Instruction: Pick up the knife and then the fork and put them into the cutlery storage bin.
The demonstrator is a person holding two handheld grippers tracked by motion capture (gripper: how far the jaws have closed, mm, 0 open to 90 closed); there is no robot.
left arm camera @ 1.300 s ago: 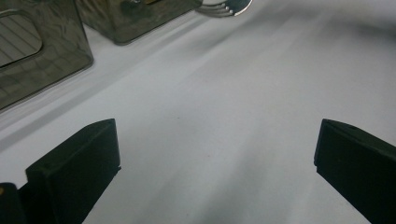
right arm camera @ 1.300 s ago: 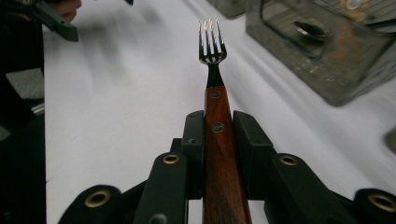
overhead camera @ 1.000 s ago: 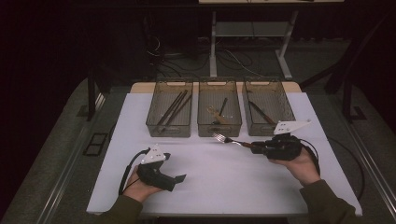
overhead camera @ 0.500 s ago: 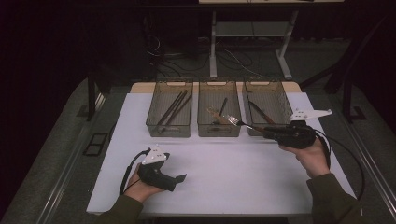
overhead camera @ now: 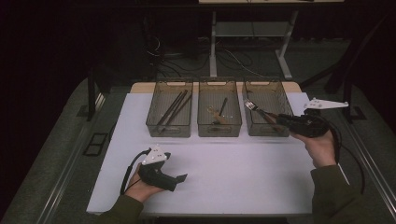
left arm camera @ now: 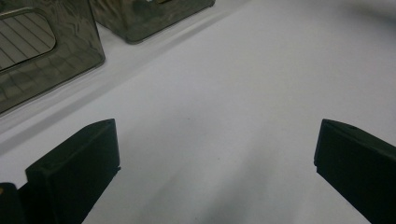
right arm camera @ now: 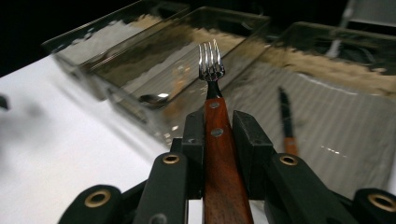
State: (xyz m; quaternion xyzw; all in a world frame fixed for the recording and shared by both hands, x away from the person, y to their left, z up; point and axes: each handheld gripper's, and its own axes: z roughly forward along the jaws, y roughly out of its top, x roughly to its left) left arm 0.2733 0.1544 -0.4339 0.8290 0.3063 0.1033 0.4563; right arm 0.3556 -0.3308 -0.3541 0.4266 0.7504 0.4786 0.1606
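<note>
My right gripper [overhead camera: 279, 119] [right arm camera: 219, 128] is shut on a wooden-handled fork [right arm camera: 215, 135], whose metal tines [overhead camera: 250, 105] hang over the right clear bin [overhead camera: 247, 126]. A knife [right arm camera: 286, 122] with a wooden handle lies inside that bin. My left gripper [overhead camera: 181, 178] [left arm camera: 215, 154] rests low on the white table sheet [overhead camera: 243, 177] at the front left. Its black jaws stand wide apart with nothing between them.
Three clear bins stand in a row at the back of the sheet. The left bin [overhead camera: 154, 126] holds dark long utensils, the middle bin [overhead camera: 205, 128] a wooden spoon and a dark utensil. A cable trails from each gripper.
My right gripper has carried the fork rightwards and up, from in front of the middle bin to over the right bin. The left gripper has stayed where it was.
</note>
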